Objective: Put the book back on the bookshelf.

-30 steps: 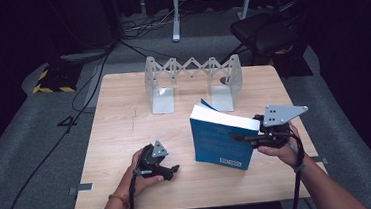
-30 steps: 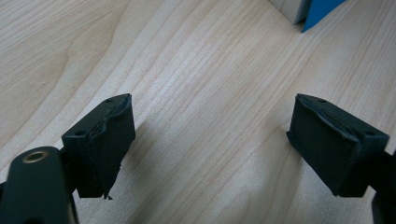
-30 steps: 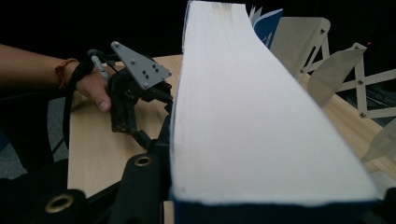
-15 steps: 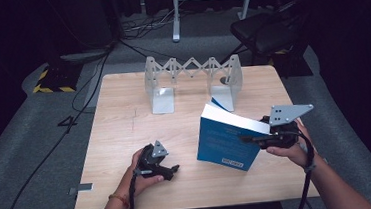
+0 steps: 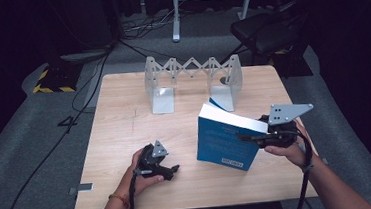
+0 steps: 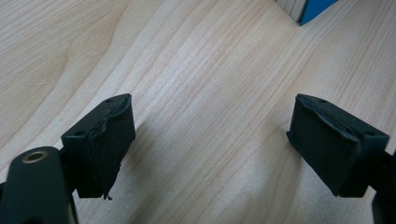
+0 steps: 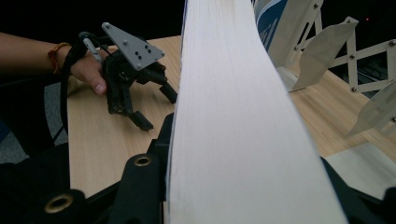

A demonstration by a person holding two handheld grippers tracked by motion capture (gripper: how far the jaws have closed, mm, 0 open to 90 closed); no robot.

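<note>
- Blue book [image 5: 225, 144]: stands on its lower edge on the desk [image 5: 125, 134], just in front of the right panel of the bookend rack [image 5: 194, 81]. Its long axis runs roughly upright, tipped so that the top leans toward the rack. The blue cover faces the person; the white page edges [image 7: 238, 116] face up and toward the right claw.
- Right claw [image 5: 256, 138]: clenched on the book's right-hand edge, the pages pressed between its black jaws as the right gripper view shows. The right hand [image 5: 285, 149] holds it on the side of the book away from the left claw, with the grey three-cornered plate [image 5: 288, 111] on top.
- Left claw [image 5: 171, 172]: released, its jaws standing wide apart over bare wood in the left gripper view, with nothing between them. It rests on the desk in the left hand [image 5: 141, 170], well apart from the book on its left, and a corner of the book [image 6: 310, 9] shows at the top of that view.
- Desk: pale wood with rounded corners. The metal accordion rack stands behind the book, near the far edge.
- Room: dark, with grey carpet [image 5: 26, 147] round the desk, cables [image 5: 51, 150] trailing left of it, and a black chair [image 5: 268, 28] beyond the rack.
- Change: compared with a second ago, the book has shifted right and tilted further from upright. The left claw has kept its place.
</note>
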